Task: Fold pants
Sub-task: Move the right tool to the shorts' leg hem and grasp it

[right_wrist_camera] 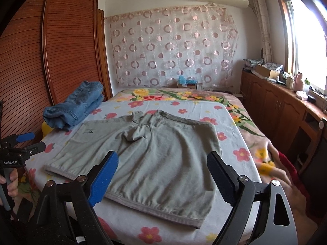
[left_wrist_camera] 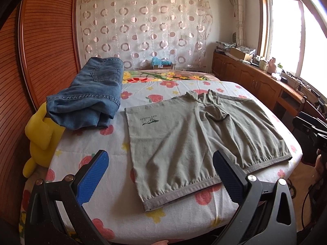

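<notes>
The grey pants (left_wrist_camera: 204, 134) lie spread flat on the bed (left_wrist_camera: 114, 220), hems toward us, crotch bunched at the middle. Both claws hover above them, the left claw (left_wrist_camera: 161, 173) and right claw (right_wrist_camera: 163, 175) each with jaws apart and holding nothing. I'd pinch 1 outer hem and waist corner, then swing that leg over the other. Soft, thin, wrinkled cotton; folded stiff jeans (left_wrist_camera: 90, 98) sit just beside them.

Black gripper (left_wrist_camera: 160, 175) frames, blue textured pads (left_wrist_camera: 93, 176), silver screws (left_wrist_camera: 251, 177).
</notes>
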{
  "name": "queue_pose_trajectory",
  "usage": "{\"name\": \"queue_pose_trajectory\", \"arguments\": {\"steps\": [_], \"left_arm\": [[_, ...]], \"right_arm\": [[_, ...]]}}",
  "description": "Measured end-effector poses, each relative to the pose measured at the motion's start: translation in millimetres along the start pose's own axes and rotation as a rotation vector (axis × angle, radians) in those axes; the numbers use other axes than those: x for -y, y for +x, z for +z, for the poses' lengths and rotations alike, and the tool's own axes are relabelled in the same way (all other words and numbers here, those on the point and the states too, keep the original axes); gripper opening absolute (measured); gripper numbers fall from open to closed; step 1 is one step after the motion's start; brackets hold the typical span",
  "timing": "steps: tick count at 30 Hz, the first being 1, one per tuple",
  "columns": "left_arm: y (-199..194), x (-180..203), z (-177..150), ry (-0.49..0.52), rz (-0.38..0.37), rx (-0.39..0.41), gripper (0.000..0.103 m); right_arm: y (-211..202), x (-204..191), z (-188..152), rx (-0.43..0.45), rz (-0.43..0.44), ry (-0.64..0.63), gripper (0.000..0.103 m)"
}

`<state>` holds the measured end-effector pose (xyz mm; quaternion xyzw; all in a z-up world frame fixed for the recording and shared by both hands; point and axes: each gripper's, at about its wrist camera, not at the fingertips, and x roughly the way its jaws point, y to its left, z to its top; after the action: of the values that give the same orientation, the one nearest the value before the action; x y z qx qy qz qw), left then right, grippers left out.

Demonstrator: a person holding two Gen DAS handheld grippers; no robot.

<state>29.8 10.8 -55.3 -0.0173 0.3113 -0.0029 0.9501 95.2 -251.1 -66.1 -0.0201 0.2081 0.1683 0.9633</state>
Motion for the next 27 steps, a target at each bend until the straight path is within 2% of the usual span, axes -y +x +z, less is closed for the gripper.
{"name": "queue_pose_trajectory", "arguments": {"steps": [5, 8, 10, 18, 22, 27], "left_arm": [[9, -4, -6, 0.001, 0.004, -0.025, 0.102], [15, -7, -9, 0.000, 0.008, -0.039, 0.102], [19, -9, -11, -0.003, 0.009, -0.050, 0.102], [38, -18, -22, -0.011, 0.017, -0.101, 0.102], [44, -19, -26, -0.006, 0.018, -0.124, 0.102], [50, -21, -30, -0.007, 0.019, -0.149, 0.102]], "right_arm": [[6, 12, -1, -0.048, 0.002, 0.002, 0.073], [15, 22, 1, -0.079, -0.002, 0.012, 0.063], [20, 29, 3, -0.097, -0.013, 0.017, 0.052], [40, 60, 26, -0.152, -0.042, 0.044, 0.040], [53, 67, 38, -0.182, -0.039, 0.054, 0.030], [75, 73, 48, -0.223, -0.091, 0.058, 0.026]]}}
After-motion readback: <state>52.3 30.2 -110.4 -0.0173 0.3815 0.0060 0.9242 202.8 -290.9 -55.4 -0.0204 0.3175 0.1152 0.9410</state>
